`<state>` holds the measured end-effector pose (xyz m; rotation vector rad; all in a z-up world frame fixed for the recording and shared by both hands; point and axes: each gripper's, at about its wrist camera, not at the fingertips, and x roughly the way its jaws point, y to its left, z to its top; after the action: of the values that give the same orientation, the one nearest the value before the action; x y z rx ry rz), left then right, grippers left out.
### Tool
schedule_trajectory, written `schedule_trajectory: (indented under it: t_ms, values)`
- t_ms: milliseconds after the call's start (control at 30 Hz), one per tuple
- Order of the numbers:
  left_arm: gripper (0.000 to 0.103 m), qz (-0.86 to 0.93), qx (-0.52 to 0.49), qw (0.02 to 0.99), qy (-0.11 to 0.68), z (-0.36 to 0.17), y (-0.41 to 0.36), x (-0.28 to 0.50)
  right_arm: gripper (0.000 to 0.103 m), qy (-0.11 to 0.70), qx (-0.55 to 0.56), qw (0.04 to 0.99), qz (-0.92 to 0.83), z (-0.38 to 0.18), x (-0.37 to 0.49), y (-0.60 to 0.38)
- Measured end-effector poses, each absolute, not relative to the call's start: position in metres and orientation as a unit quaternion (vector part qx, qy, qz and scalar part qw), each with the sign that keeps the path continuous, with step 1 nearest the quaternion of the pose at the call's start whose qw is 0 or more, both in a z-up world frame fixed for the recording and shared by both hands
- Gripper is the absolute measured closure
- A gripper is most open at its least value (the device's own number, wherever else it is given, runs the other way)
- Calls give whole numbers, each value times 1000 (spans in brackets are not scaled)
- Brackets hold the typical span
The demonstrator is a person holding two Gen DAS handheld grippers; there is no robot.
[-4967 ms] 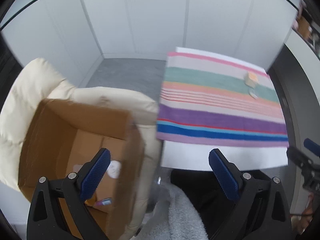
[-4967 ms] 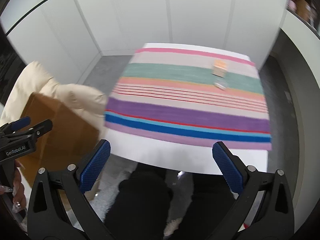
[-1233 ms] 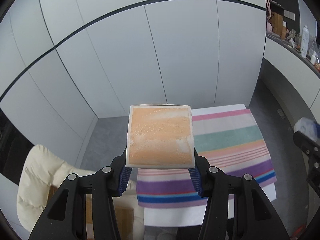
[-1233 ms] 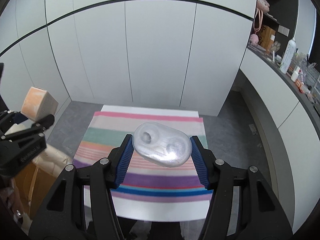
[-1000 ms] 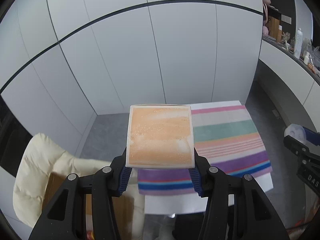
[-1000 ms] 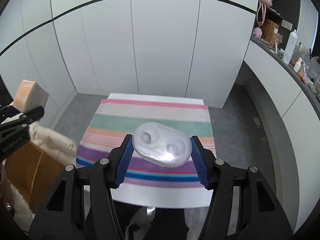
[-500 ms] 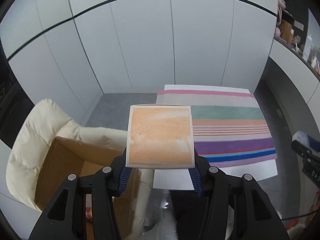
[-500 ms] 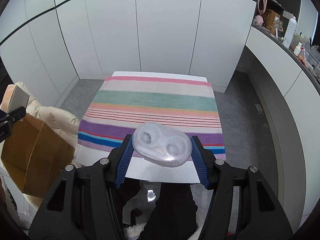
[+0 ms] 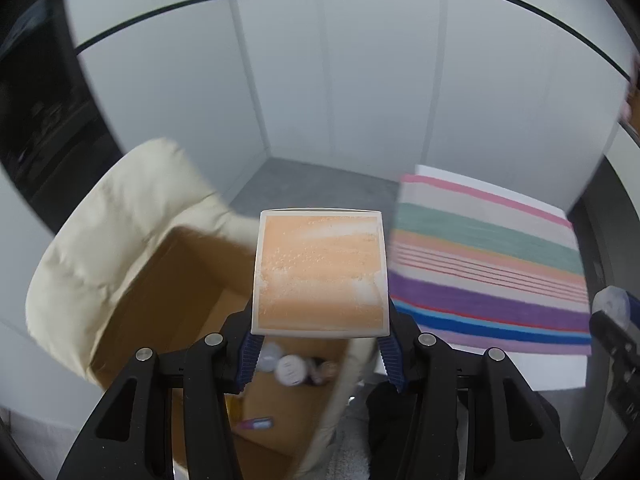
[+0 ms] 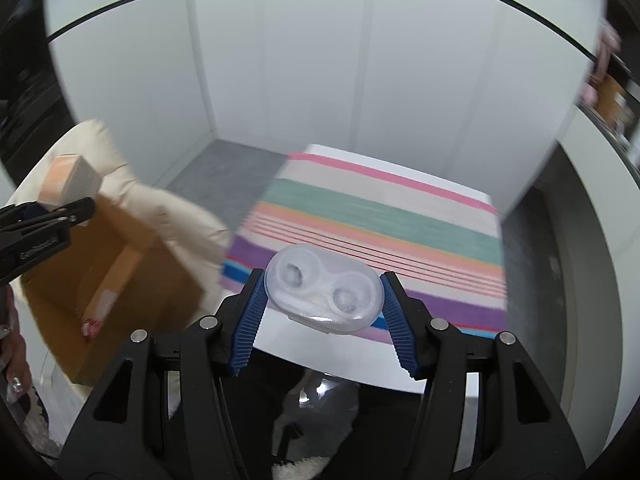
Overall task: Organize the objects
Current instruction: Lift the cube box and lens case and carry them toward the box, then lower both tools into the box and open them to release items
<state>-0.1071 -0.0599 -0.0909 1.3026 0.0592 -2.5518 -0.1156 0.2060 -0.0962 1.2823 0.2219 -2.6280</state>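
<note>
I have both grippers loaded and I judge this to be the carry step — things lifted from the table and headed for the cardboard box.

My left gripper is clamped on the orange square box, its blue pads pressing the two side faces near the bottom edge. It hangs above the cardboard box's open top, near the right wall. That cardboard box sits on the cream chair, and small things already lie on its floor: a white cap and a pink tube, as far as I can tell.

My right gripper is clamped on the clear two-well case, one pad at each rounded end. It hovers over the near edge of the table with the striped cloth, with the cardboard box off to its left and below.

The next move, I think, calls for lowering the left load inside the walls before parting the pads, then bringing the right one across — clear of the left gripper.
</note>
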Motion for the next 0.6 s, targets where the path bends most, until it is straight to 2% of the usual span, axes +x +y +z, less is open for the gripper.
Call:
schedule_trajectory:
  t_ms: [367,600]
  values:
    - [51,-852,450,255,77,-104,-186,-38,44,131,425,253,-859,-102,-88,43]
    - [51,-850,440,275,93,-105,-218,-20,43,160,425,315,-833,-118,-64,-36]
